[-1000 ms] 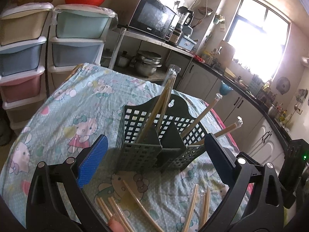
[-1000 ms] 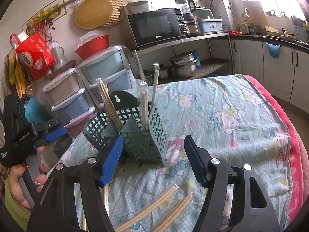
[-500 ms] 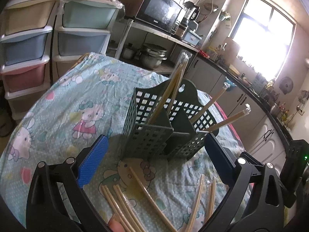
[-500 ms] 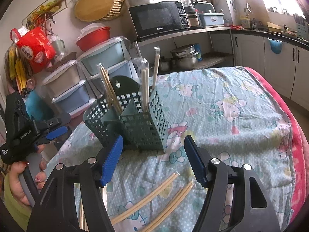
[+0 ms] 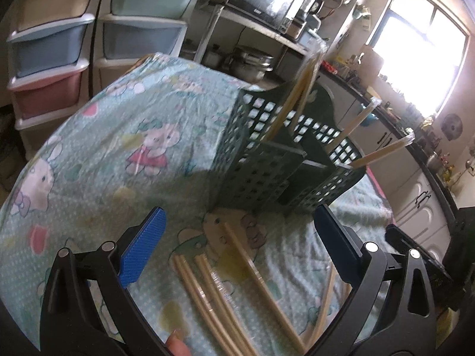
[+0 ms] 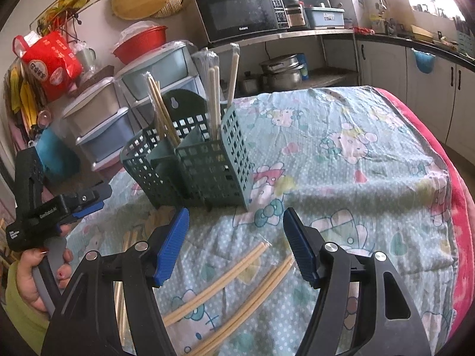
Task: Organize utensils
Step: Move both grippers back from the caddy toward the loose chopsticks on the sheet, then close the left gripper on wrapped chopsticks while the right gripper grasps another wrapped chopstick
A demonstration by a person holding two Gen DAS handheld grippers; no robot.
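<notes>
Wrapped chopstick pairs [image 6: 219, 289] lie flat on cloth-covered surface [image 6: 356, 154], just in front of green slotted holder [image 6: 190, 160]; more pairs [image 5: 207, 293] under left gripper [image 5: 237, 246]. Some already upright in holder.
Likely light, stiff, thin; film sleeve slippery, may roll.
Pinch mid-length, across pair.
Right gripper [image 6: 236, 243] fingers spread, empty. Left fingers spread, empty.

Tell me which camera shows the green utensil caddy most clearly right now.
The right wrist view: the green utensil caddy is sharp there, showing its dividers, hanging tab and wrapped chopsticks standing inside. The left wrist view shows the caddy closer but motion-blurred and backlit by the window.
</notes>
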